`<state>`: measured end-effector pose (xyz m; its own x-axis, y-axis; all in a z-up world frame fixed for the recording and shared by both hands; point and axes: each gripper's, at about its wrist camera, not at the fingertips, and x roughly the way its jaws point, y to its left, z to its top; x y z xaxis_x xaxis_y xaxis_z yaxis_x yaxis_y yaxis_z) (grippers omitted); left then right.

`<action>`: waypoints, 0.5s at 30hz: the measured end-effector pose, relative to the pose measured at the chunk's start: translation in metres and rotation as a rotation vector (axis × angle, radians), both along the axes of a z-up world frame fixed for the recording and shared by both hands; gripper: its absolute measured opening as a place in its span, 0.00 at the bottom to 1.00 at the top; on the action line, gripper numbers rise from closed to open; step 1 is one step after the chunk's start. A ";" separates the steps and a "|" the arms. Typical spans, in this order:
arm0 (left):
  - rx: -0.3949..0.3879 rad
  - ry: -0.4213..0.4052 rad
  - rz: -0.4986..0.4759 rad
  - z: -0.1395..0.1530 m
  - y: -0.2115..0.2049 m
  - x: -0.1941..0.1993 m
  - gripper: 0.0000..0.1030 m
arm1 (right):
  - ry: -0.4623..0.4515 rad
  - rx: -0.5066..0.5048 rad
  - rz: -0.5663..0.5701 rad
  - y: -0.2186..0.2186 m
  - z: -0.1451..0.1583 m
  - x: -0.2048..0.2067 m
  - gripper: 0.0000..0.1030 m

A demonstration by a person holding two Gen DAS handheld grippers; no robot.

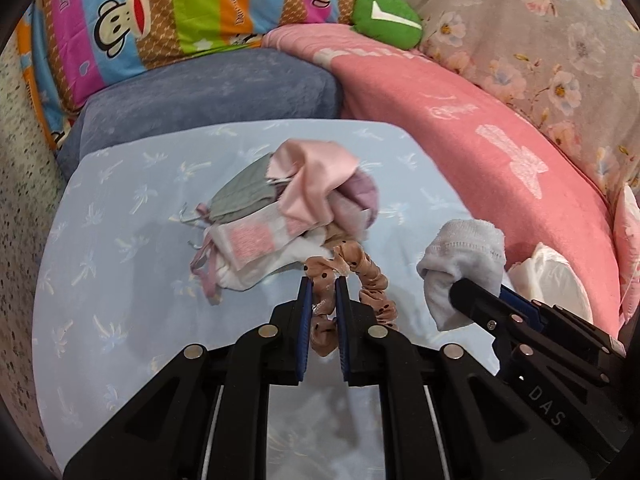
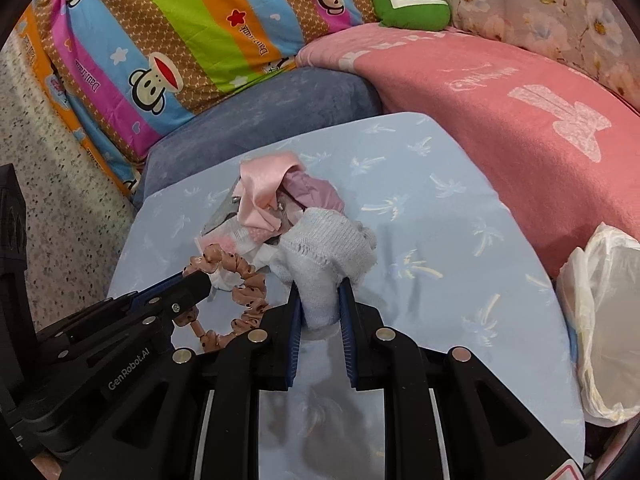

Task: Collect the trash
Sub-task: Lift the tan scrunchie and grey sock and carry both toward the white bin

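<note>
My left gripper [image 1: 323, 286] is shut on a tan dotted scrunchie [image 1: 370, 284] and holds it above the light blue sheet [image 1: 120, 240]. It also shows in the right wrist view [image 2: 240, 280]. My right gripper [image 2: 320, 288] is shut on a white sock [image 2: 324, 248], which also shows in the left wrist view [image 1: 460, 256]. A pile of small cloth items [image 1: 288, 208], pink, grey, mauve and white, lies on the sheet just beyond both grippers; it also shows in the right wrist view [image 2: 272, 196].
A white plastic bag [image 2: 608, 320] sits at the right edge, also in the left wrist view [image 1: 552, 280]. A pink blanket [image 2: 520, 120], a blue cushion [image 1: 208, 88], a striped monkey-print pillow [image 1: 160, 20] and a green plush [image 1: 384, 16] ring the sheet. Speckled floor [image 2: 60, 200] lies left.
</note>
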<state>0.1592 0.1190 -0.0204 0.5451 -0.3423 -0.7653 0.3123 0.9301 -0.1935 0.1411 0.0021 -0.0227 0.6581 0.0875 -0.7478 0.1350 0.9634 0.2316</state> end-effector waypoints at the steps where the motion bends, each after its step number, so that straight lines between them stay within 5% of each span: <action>1: -0.004 -0.011 -0.008 0.005 -0.003 -0.002 0.11 | -0.011 -0.001 -0.006 -0.004 0.005 -0.005 0.16; 15: -0.040 -0.113 -0.145 0.046 -0.067 -0.037 0.11 | -0.137 -0.048 -0.109 -0.062 0.062 -0.066 0.17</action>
